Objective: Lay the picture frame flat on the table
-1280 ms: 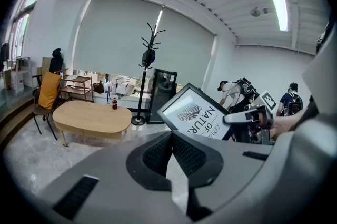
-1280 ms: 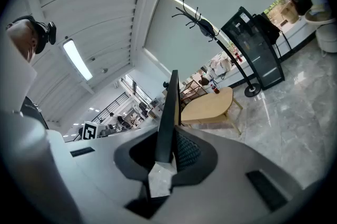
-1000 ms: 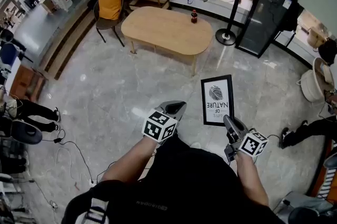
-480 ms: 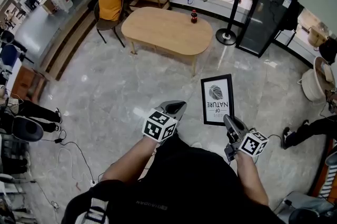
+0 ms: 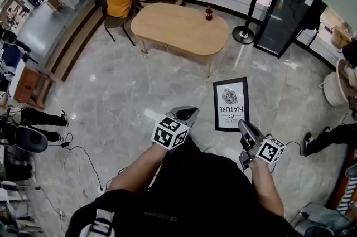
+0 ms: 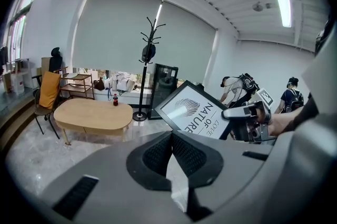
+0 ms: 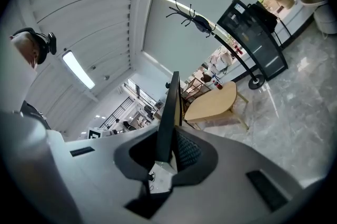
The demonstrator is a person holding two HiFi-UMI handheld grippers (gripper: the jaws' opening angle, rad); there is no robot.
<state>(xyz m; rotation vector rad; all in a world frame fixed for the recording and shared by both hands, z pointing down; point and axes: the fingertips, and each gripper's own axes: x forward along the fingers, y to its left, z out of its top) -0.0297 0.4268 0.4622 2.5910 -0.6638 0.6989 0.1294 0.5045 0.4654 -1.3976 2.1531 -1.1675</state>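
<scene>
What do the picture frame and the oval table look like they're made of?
Picture frame: thin black matte border, probably painted wood or plastic; the face shows glare, so likely glazed. Oval table: even tan, satin top and legs, wood or wood-look laminate.

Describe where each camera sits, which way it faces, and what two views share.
Head view: on the person's head, facing steeply down; shows both arms, left gripper, right gripper.
Left gripper view: rides the left gripper, facing across the room; its shut jaws show.
Right gripper view: rides the right gripper, tilted; its jaws clamp the picture frame edge-on.
Shared: picture frame and wooden table, in all three.
</scene>
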